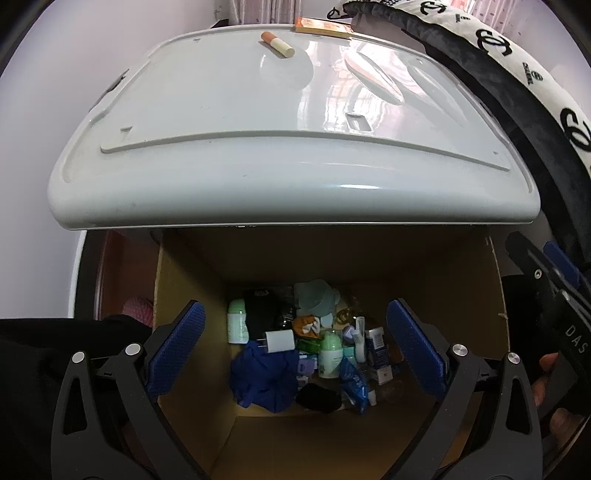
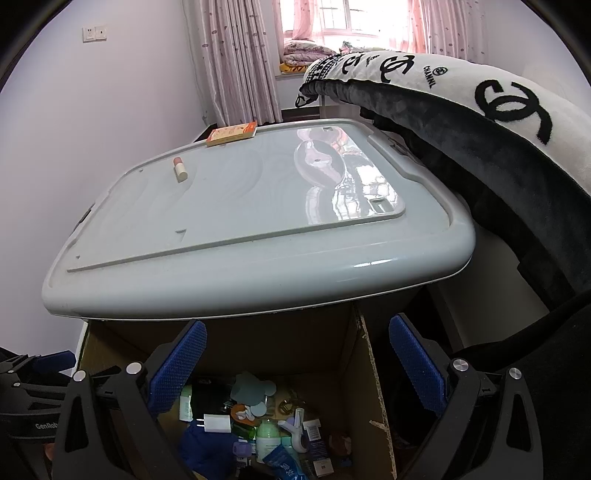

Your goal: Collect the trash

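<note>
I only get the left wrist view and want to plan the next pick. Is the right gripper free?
Observer: Yes. The right gripper is open, nothing between its pads, above the box.
Operator: The cushion hides the lid's far right corner from me. Any trash there?
Observer: No. That corner of the lid is bare; only the tube and carton lie on it.
Operator: What is behind the lid?
Observer: A curtained window with folded bedding on its sill.
</note>
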A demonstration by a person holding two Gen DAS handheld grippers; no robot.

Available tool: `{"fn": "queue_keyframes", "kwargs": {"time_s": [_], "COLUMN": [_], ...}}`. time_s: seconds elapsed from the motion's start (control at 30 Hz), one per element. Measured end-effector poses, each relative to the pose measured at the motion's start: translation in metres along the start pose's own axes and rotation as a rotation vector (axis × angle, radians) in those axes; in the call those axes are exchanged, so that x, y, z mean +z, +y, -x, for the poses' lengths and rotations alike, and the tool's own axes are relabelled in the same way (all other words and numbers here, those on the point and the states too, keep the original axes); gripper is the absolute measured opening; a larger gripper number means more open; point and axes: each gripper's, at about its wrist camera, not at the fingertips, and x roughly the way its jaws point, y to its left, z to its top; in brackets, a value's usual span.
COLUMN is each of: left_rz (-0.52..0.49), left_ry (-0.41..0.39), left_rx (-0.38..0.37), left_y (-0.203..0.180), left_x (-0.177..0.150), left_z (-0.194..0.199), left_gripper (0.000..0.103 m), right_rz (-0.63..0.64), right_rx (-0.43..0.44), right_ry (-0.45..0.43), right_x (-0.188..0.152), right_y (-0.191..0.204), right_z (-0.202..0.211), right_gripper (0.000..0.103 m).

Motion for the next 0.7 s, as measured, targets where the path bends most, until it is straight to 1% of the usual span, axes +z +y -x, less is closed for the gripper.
{"fn": "queue_keyframes", "kwargs": {"time_s": [0.1, 0.2, 0.3, 0.4, 0.57, 0.7], "left_rz": [-0.013, 0.005, 0.030, 0.024, 0.014, 0.022], "left_ry": [0.008, 0.010, 0.030, 0.044, 0.014, 0.008], "left_rx": [0.007, 0.008, -0.012, -0.002, 0.018, 0.030], "left_y": [-0.0030, -0.0005, 0.0032, 0.0019, -0.0008, 0.0005], "left_x": [-0.0002, 0.0005, 0.0008, -0.0005, -0.0006, 0.0003], "left_z": [-0.0010, -0.0008, -0.0030, -0.0064, -0.0021, -0.0018], "left_gripper": [0.096, 0.096, 0.096, 0.096, 0.096, 0.096], "right_rz": [-0.002, -0.007, -0.011, -0.009, -0.004, -0.005], "right_rx": [-0.003, -0.005, -0.008, -0.005, -0.003, -0.001], "right_ry": [-0.002, -0.006, -0.013, -0.017, -0.018, -0.015], "right_x": [0.0003, 0.0004, 0.0008, 0.0006, 0.0001, 0.0008], "right_y": [0.0008, -0.0004, -0.0007, 0.0005, 0.0008, -0.0001], "right_z": [0.0003, 0.0016, 0.0028, 0.0037, 0.0044, 0.0035], "right_gripper": [0.098, 0.098, 0.098, 0.098, 0.098, 0.098]}}
